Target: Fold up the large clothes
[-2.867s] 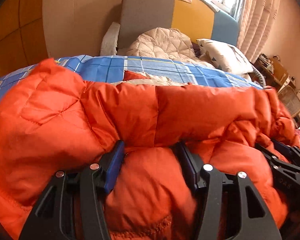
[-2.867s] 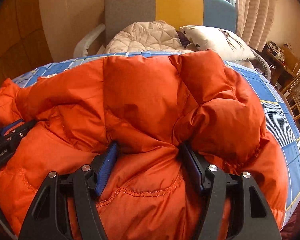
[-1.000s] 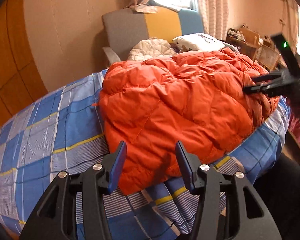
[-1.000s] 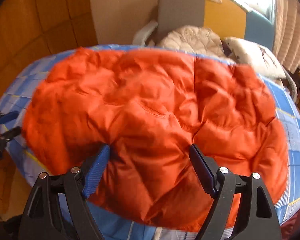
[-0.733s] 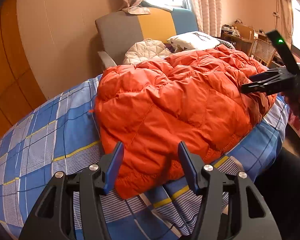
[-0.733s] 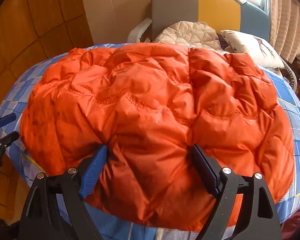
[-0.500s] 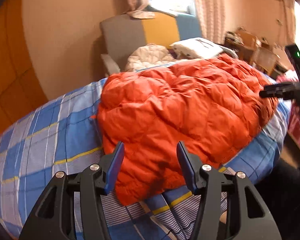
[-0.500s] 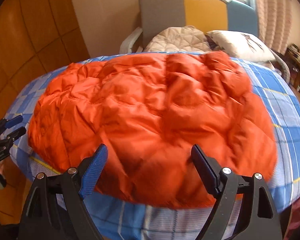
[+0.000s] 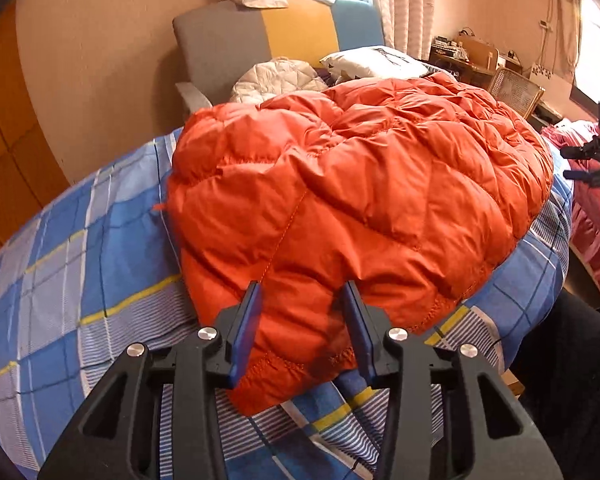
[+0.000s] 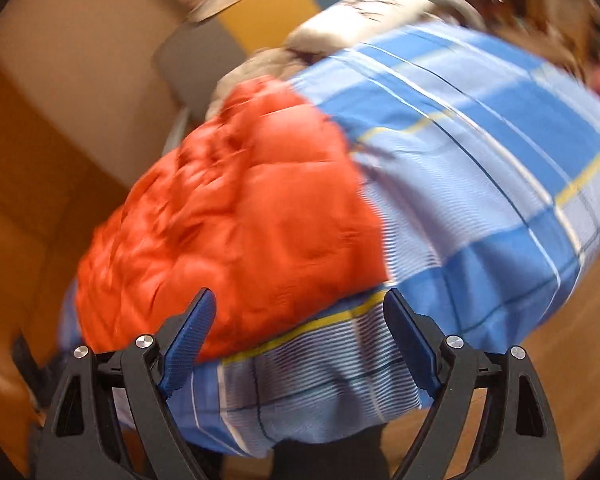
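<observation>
Left gripper, jaws just narrowed astride the near hem of the orange down jacket folded on the plaid bed, apparently not yet clamped; right gripper wide apart, empty, beyond the jacket's edge: next, 1 regrasp.

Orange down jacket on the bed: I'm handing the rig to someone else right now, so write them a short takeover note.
Left gripper: jaws have just been closing around the near corner of the orange down jacket; whether the pads already press on it cannot be told.
Right gripper: jaws wide open, nothing between them, off to the jacket's right over the blue plaid bedspread; that view is blurred.
Jacket: lies in a puffy folded bundle on the bedspread, near its front edge.
Done: at least one fold appears made.
Left: probably grip the near corner, bring the right gripper back, and finish folding.
</observation>
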A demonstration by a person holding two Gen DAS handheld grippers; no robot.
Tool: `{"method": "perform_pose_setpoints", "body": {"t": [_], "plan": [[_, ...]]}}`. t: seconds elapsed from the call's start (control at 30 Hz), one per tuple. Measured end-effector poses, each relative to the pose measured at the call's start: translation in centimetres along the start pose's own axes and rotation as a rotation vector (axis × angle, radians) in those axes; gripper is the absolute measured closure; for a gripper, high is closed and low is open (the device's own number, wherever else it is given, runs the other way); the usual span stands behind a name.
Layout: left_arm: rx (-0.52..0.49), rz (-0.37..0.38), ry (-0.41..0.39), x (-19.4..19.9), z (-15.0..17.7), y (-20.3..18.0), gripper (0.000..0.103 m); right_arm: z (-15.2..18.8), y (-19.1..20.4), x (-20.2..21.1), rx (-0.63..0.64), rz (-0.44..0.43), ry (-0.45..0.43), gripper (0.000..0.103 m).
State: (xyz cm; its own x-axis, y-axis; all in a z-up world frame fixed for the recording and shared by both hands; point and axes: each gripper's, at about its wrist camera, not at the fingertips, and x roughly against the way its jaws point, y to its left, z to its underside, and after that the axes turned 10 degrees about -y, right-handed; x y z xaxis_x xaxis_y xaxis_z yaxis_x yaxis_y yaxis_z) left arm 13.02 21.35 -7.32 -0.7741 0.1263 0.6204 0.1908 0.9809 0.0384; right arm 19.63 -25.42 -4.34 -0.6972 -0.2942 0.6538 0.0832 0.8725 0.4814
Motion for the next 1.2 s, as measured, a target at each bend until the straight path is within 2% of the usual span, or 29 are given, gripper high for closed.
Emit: {"method": "perform_pose_setpoints", "body": {"t": [0.27,0.4,0.6,0.67,0.77,1.03,1.2], "plan": [[0.011,0.033,0.045,-1.4,0.1,0.7,0.062,-1.3,-2.6,-5.2,-0.211,-0.098,0.043,0.018],[-0.025,0.06,0.076,-2.1,0.2,0.7,0.062,-1.6,-2.8,-6.7,-0.261,-0.137,0.044,0.018],[-0.103,0.092,0.11,-3.0,0.2,0.2,0.062,-2.3,-2.7,-8.5,-0.294,-0.196,0.074,0.038],[-0.126,0.093,0.115,-3.2,0.3,-0.2,0.063,-2.6,-2.6,-8.8,-0.287,-0.202,0.076,0.059],[-0.139,0.094,0.121,-3.5,0.4,-0.5,0.064,-3.1,-1.5,-8.2,-0.247,-0.211,0.058,0.075],[-0.142,0.095,0.12,-3.4,0.3,-0.8,0.066,-3.7,-0.2,-6.7,-0.21,-0.225,0.02,0.081],[-0.144,0.095,0.117,-3.4,0.3,-1.2,0.068,-4.3,2.4,-3.9,-0.122,-0.283,-0.03,0.083]]}}
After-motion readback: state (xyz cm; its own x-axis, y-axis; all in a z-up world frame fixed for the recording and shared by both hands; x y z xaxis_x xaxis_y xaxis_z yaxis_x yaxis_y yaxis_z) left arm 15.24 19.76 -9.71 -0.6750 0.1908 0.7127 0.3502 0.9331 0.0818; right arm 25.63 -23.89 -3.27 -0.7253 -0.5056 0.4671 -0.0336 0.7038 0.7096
